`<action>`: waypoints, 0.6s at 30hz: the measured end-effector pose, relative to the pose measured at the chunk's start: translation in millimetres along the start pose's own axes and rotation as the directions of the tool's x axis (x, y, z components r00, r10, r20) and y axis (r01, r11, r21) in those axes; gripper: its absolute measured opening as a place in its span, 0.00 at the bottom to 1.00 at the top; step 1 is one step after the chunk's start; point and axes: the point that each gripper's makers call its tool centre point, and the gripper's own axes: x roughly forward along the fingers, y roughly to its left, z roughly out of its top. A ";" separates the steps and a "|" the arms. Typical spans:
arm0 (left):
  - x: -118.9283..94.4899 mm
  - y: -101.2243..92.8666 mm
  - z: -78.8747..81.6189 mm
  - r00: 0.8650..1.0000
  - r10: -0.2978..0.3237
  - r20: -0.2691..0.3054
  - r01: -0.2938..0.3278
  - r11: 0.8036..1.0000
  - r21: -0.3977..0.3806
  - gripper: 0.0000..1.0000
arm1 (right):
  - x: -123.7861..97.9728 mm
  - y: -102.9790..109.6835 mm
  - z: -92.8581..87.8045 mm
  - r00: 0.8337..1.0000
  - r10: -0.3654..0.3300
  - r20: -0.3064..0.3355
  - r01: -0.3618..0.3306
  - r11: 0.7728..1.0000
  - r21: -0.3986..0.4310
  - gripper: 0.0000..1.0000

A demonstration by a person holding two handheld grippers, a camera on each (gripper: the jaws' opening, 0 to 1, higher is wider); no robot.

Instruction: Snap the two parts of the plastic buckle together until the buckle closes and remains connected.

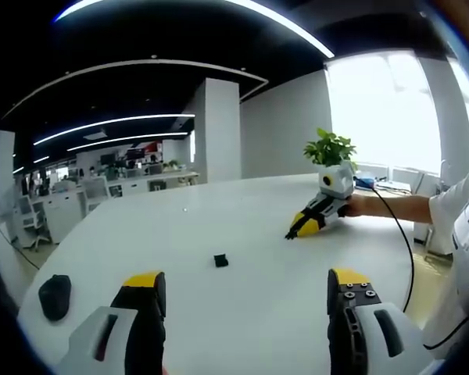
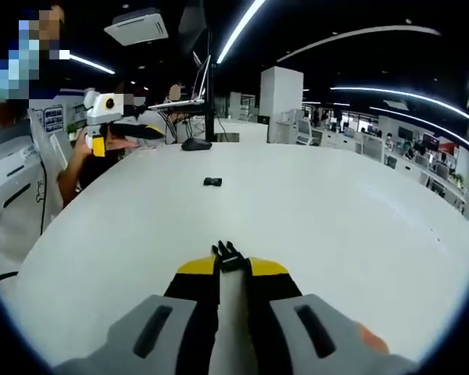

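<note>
While the right claw point(image 2: 231, 264) clamps one light, stiff buckle half point(image 2: 228, 251), the left claw point(image 1: 246, 285) gapes; grip the far half point(image 1: 220, 260) on the table point(image 1: 242, 226) by its flat sides.

Left gripper point(image 1: 246, 291) hovers above the table, its yellow-tipped jaws spread wide apart with nothing between them. Right gripper point(image 2: 233, 267) sits low, jaws nearly together and pinched on a small black buckle part point(image 2: 228, 253) at their tips. In the left gripper view, the right gripper point(image 1: 295, 230) is held by a bare forearm point(image 1: 391, 207), tips angled down
</note>
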 end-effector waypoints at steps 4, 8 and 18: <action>2.2 -0.9 -0.9 1.000 -0.006 -0.004 0.006 1.000 0.003 0.86 | -5.3 -5.2 -2.2 0.998 -0.056 -0.017 0.057 0.998 0.025 0.12; 4.4 -3.0 -1.9 1.000 -0.016 -0.007 0.016 1.000 0.001 0.85 | -12.0 -11.2 -4.9 0.990 -0.135 -0.042 0.137 0.990 0.045 0.12; 6.0 -4.8 -5.8 0.999 -0.031 -0.023 0.031 0.999 0.006 0.85 | -21.3 -9.1 -8.1 0.982 -0.182 -0.048 0.185 0.980 0.071 0.12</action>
